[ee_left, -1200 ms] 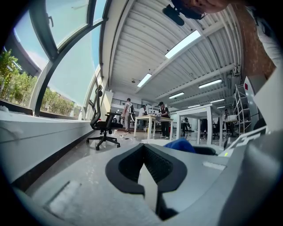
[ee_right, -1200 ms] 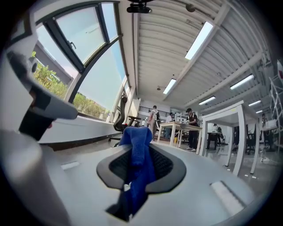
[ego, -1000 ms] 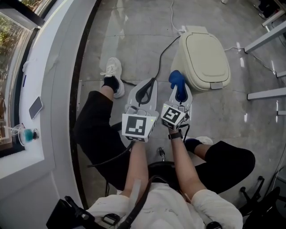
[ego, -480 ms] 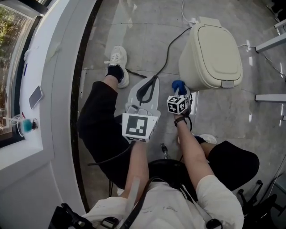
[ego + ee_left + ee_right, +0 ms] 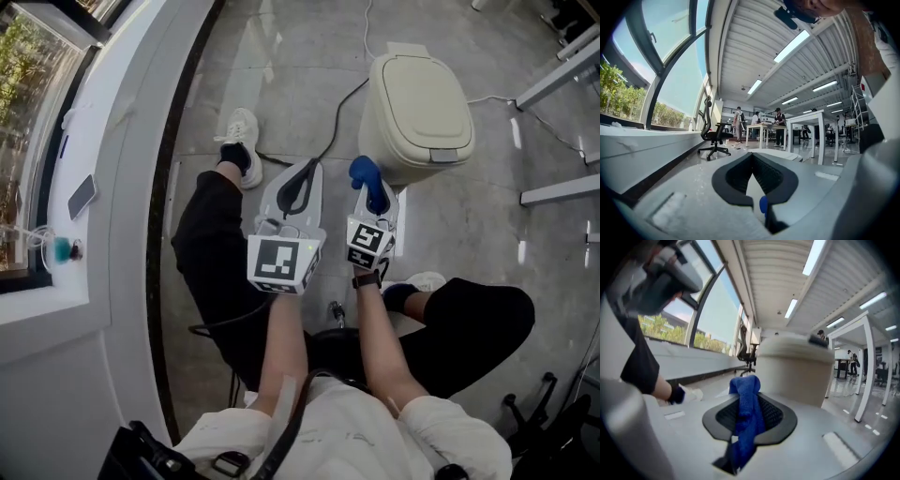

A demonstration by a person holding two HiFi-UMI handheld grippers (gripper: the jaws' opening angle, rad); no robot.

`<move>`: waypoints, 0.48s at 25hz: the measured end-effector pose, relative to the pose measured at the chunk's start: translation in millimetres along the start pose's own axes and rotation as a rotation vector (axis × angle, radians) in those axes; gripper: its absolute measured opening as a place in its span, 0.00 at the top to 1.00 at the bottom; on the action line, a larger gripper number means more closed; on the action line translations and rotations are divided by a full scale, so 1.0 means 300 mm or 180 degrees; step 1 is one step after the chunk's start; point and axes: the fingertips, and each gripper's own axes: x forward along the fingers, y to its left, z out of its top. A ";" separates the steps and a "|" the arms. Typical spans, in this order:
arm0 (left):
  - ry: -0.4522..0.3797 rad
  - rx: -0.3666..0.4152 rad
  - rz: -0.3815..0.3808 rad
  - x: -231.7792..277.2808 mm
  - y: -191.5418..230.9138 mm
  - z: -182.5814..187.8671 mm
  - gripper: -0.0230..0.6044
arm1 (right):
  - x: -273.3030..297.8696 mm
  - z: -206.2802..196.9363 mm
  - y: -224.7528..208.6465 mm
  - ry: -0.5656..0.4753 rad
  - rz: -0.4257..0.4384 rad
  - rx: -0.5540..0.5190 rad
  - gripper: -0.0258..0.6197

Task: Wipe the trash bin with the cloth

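Now the right gripper (image 5: 376, 199) sits higher and nearer the person than it did half a second ago, when it reached low beside the bin (image 5: 401, 171) and its marker cube looked smaller. I read that as the return from one stroke down the bin's near-left wall, so the wiping seems under way rather than done. The closed lid (image 5: 420, 98) gives no sign either way. Its jaws are clamped tight on the blue cloth (image 5: 364, 172), which runs up between the pads and bunches into a rounded wad above the tips. In the head view that wad lies just beside the bin's lower-left wall. In the right gripper view the bin rises directly behind the cloth and fills the middle of the frame, but no view settles whether cloth and wall actually touch. Just to the left, near the centre of the head view, the left gripper (image 5: 302, 187) has its jaws drawn together with nothing between them. It points up-frame at the bare floor (image 5: 281, 75) and is apart from the bin. The bin stands in the upper right of the head view, and a dark cable (image 5: 339, 112) runs past its left side.
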 end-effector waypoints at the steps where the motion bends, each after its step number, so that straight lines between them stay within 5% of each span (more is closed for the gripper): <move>1: -0.0039 -0.0005 0.0004 -0.008 -0.008 0.017 0.97 | -0.044 0.105 -0.004 -0.0249 0.0018 0.0089 0.86; 4: -0.0148 -0.0025 -0.0016 -0.017 -0.040 0.065 0.97 | -0.149 0.368 -0.056 -0.0933 0.0021 0.0412 0.86; 7: -0.0243 -0.0018 -0.0127 -0.010 -0.091 0.117 0.97 | -0.185 0.487 -0.156 -0.1221 -0.0090 0.0690 0.86; 12: -0.0251 0.0035 -0.0312 0.003 -0.176 0.127 0.97 | -0.131 0.243 -0.242 -0.0673 -0.0313 0.1055 0.86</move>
